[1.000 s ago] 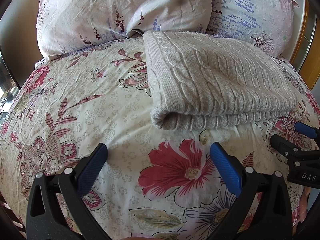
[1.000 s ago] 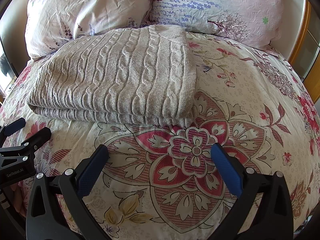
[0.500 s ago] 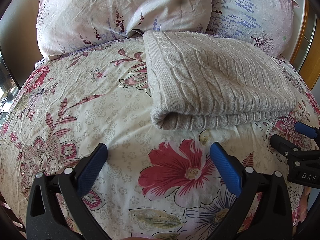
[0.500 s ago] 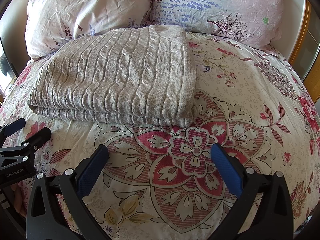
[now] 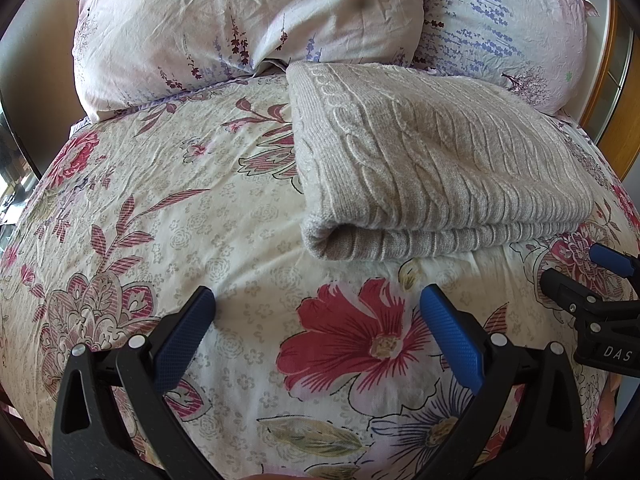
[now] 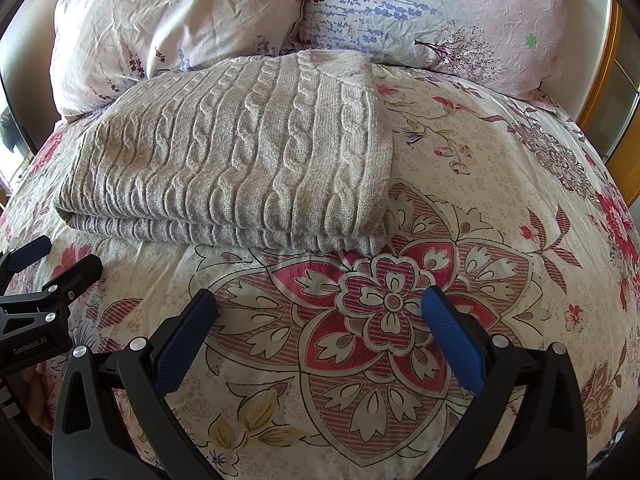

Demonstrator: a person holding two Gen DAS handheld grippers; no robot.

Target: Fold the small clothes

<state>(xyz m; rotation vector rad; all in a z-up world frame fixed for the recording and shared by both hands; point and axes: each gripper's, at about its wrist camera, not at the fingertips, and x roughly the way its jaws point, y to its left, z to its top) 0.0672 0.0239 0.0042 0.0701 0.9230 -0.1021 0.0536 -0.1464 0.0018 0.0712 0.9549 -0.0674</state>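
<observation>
A grey cable-knit sweater lies folded into a neat rectangle on the floral bedspread, its doubled edge facing me. It also shows in the right wrist view. My left gripper is open and empty, hovering over the bedspread just short of the sweater's near left corner. My right gripper is open and empty, just short of the sweater's near right corner. Each gripper shows at the edge of the other's view: the right gripper and the left gripper.
Two floral pillows lean at the head of the bed behind the sweater. A wooden bed frame runs along the right side. The bed's left edge drops off near a dark rail.
</observation>
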